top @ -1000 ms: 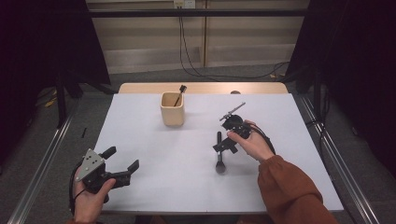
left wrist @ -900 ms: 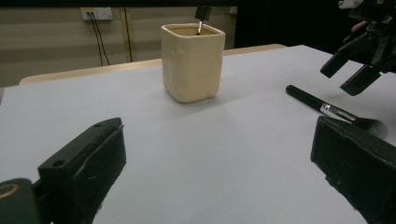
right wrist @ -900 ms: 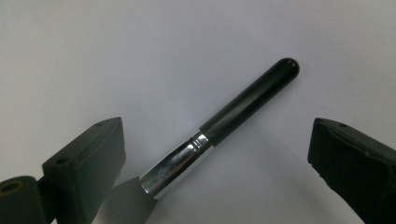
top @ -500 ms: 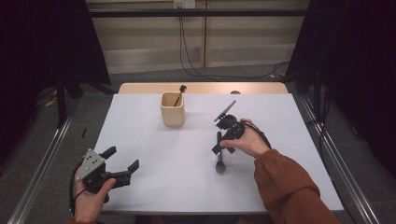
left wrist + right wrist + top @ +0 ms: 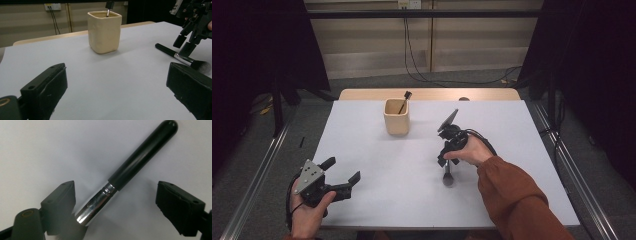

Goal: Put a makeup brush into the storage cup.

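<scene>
Right gripper (image 5: 443, 161) has descended over the makeup brush (image 5: 130, 167), jaws just closing, not yet gripping. Brush: flat on worktop (image 5: 377, 150), right of centre; light, rigid, glossy, roll-prone. Grasp at handle by ferrule. Left gripper (image 5: 343, 176): open, empty.

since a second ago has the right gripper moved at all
Yes. In the high view the right gripper, with the black makeup brush lying between its still-open jaws, has shifted slightly right and up-frame, away from the beige square cup; its jaws have just been closing.
</scene>
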`<state>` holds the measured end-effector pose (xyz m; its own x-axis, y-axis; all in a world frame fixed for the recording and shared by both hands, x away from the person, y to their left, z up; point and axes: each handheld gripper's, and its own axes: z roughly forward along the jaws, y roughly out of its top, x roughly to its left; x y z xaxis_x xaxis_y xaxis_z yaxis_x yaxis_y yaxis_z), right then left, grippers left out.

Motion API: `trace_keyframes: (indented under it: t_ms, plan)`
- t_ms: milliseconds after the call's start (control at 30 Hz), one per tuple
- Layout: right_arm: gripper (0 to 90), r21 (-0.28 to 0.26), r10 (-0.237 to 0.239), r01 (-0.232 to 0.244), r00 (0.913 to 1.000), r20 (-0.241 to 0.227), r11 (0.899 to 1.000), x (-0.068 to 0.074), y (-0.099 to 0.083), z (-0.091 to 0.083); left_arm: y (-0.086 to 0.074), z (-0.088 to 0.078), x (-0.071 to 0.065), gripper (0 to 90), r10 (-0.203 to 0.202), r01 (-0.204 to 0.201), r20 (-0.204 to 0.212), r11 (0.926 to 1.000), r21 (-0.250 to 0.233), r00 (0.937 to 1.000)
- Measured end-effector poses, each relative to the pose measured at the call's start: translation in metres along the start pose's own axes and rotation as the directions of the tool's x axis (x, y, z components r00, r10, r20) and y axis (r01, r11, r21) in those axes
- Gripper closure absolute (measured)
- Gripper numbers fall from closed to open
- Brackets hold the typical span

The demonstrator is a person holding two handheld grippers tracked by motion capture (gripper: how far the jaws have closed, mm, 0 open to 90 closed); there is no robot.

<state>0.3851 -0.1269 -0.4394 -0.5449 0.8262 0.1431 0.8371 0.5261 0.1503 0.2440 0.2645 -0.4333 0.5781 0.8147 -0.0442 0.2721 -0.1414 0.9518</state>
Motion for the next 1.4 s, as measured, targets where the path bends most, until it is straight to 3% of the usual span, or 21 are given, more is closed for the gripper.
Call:
trace_keyframes:
  t_ms: [300,433,533,1033,1400]
  plan:
    - [24.8,0.052,0.048,-0.047,0.9989,-0.002,0.998,0.004,-0.001,0.008,0.0,0.0,0.001,3.4,0.011,-0.01,-0.01,0.9998,0.016,0.9999]
    - [33.0,0.064,0.052,-0.051,0.9984,-0.02,0.997,0.007,-0.001,0.011,0.0,0.0,0.001,3.5,0.01,-0.01,-0.015,0.9998,0.017,0.9998]
    - [39.6,0.064,0.053,-0.053,0.9986,0.006,0.997,0.009,-0.002,0.012,-0.001,0.0,0.001,3.5,0.006,-0.006,-0.008,0.9997,0.026,0.9999]
    - [68.3,0.052,-0.009,0.005,0.9968,0.08,0.999,0.008,-0.008,0.01,-0.001,0.0,0.002,3.5,0.014,-0.014,-0.021,0.9992,0.038,0.9997]
    - [72.1,0.069,-0.025,0.02,0.9963,0.082,0.997,0.006,-0.006,0.009,-0.001,0.0,0.002,3.6,0.021,-0.02,-0.017,0.9989,0.043,0.9996]
